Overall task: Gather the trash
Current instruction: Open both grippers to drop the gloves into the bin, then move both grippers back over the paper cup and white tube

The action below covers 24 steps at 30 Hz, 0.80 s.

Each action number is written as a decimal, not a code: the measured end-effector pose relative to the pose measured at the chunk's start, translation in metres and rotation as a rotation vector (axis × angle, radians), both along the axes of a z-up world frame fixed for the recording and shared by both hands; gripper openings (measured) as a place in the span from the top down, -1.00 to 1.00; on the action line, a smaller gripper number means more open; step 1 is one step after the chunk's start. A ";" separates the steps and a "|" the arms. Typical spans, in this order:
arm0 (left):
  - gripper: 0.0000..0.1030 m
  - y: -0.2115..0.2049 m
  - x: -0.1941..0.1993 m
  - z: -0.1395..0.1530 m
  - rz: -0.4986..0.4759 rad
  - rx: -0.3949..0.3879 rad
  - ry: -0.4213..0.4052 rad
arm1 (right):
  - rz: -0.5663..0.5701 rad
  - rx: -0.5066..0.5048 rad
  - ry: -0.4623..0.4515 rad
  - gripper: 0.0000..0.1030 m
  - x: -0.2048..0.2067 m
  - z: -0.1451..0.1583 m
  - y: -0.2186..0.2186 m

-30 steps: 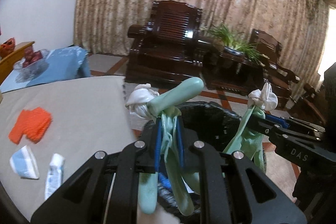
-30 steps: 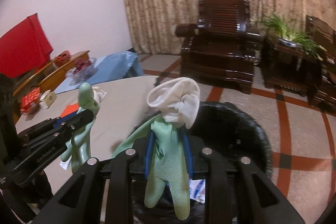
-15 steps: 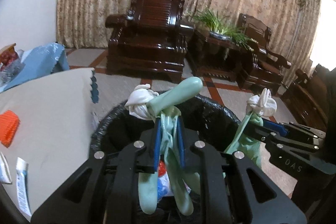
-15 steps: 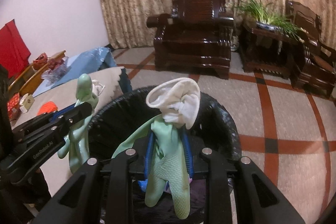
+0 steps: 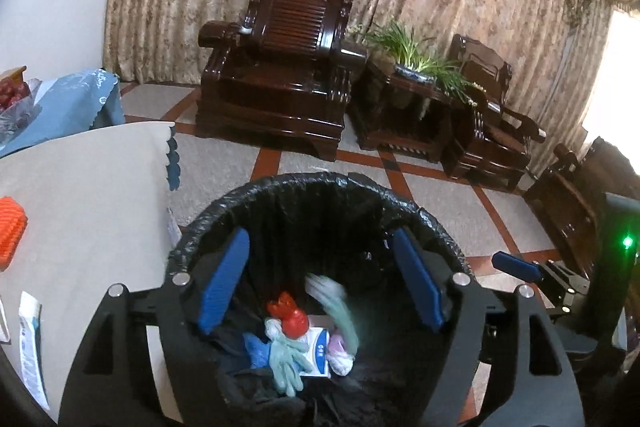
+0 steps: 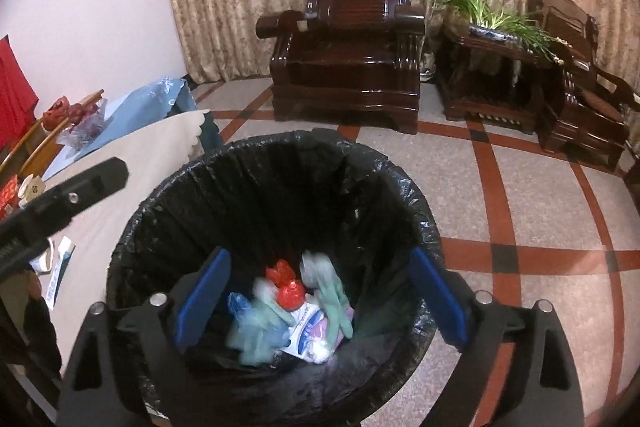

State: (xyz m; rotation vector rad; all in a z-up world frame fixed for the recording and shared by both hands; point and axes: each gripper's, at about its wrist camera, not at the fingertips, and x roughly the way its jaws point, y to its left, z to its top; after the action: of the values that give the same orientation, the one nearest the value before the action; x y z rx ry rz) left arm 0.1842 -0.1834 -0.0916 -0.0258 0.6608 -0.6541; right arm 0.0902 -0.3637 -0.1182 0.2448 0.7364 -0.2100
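A bin with a black liner [image 5: 304,183] [image 6: 280,147] stands beside the table. My left gripper [image 5: 320,283] is open and empty over it. My right gripper [image 6: 320,295] is open and empty over it too. Two mint-green rubber gloves lie in the bin: one [image 5: 286,359] [image 6: 260,327] on the left, the other [image 5: 340,311] [image 6: 332,295] on the right, blurred. A red wrapper [image 5: 290,315] [image 6: 286,285] and other trash lie beside them.
The beige-covered table [image 5: 88,187] holds an orange piece [image 5: 10,227] and white wrappers [image 5: 30,331] at its left. Dark wooden armchairs [image 5: 276,75], a side table with a plant [image 5: 416,59] and a tiled floor lie beyond the bin.
Both grippers opened over the bin and let go of their green gloves, which dropped into it.
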 end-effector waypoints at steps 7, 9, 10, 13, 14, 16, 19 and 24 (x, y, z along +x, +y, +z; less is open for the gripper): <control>-0.73 0.040 -0.013 0.020 0.083 0.004 -0.058 | 0.015 -0.008 -0.051 -0.88 -0.008 0.018 0.018; -0.74 0.061 -0.018 0.023 0.115 0.008 -0.065 | 0.031 -0.008 -0.070 -0.88 -0.009 0.024 0.029; -0.75 0.069 -0.021 0.025 0.127 0.012 -0.068 | 0.042 -0.003 -0.083 -0.88 -0.009 0.028 0.035; -0.76 0.097 -0.026 0.030 0.180 0.031 -0.079 | 0.081 0.004 -0.106 -0.88 -0.006 0.035 0.055; -0.76 0.110 -0.027 0.032 0.202 0.036 -0.081 | 0.098 0.005 -0.113 -0.88 -0.004 0.038 0.063; -0.77 0.130 -0.030 0.033 0.239 0.046 -0.086 | 0.129 0.007 -0.123 -0.88 0.002 0.041 0.078; -0.77 0.162 -0.035 0.036 0.295 0.064 -0.094 | 0.180 0.016 -0.135 -0.88 0.009 0.043 0.105; -0.77 0.208 -0.042 0.039 0.371 0.097 -0.105 | 0.278 0.022 -0.148 -0.88 0.021 0.042 0.160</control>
State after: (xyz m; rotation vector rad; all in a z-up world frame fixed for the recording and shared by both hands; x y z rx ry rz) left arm 0.1424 0.0248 -0.0525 -0.0233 0.5669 -0.2641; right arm 0.1111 -0.2040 -0.0760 0.1742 0.6180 0.0795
